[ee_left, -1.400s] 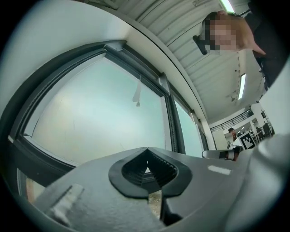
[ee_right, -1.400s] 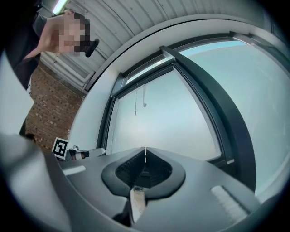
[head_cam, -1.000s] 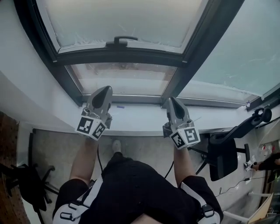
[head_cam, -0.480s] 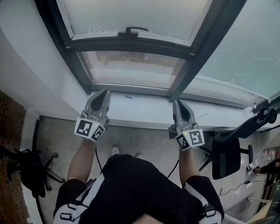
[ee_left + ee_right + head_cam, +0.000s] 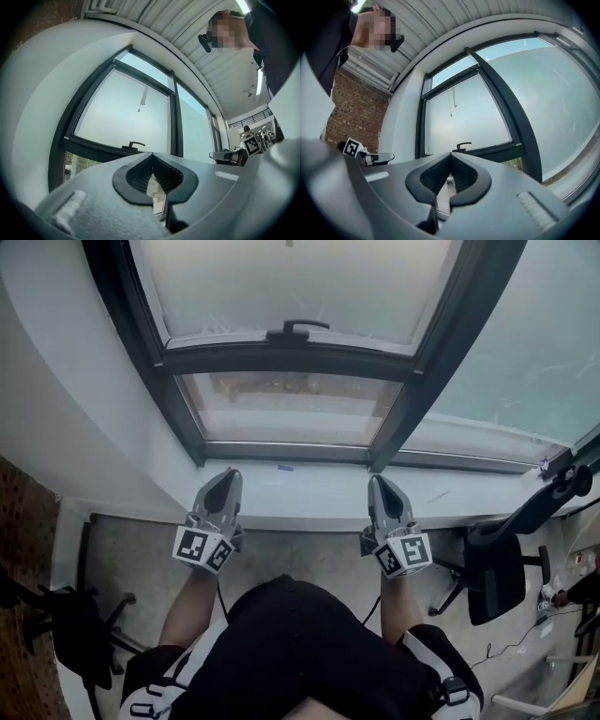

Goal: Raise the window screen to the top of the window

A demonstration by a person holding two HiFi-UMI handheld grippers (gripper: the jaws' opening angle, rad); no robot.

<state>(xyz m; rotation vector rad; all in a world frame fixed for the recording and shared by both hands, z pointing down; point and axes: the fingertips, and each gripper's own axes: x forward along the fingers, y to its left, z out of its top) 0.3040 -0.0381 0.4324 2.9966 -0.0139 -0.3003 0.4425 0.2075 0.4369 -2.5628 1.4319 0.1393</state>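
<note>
**Screen lowered, both tongs shut and empty**

Screen first: the pale, translucent window screen point(image 5: 291, 287) fills the middle pane of the dark-framed window. It reaches down to a dark crossbar point(image 5: 281, 360), which carries a small black handle point(image 5: 298, 330) at its middle. Below the bar a strip of clear glass point(image 5: 281, 409) lies uncovered, down to the white sill point(image 5: 309, 493).

The left gripper point(image 5: 225, 480) and the right gripper point(image 5: 382, 486) hover side by side over the sill's near edge, well apart from the handle. Each gripper view shows its jaws pressed together at the tips, with nothing between them.

The screen's top is cut off by the upper edge of the head view. In both gripper views the grey gripper bodies hide the sill and much of the clear strip. A thin cord point(image 5: 140, 101) hangs in front of the screen, and its upper end is hard to trace. What lies outside the clear glass is too blurred to tell.
</note>
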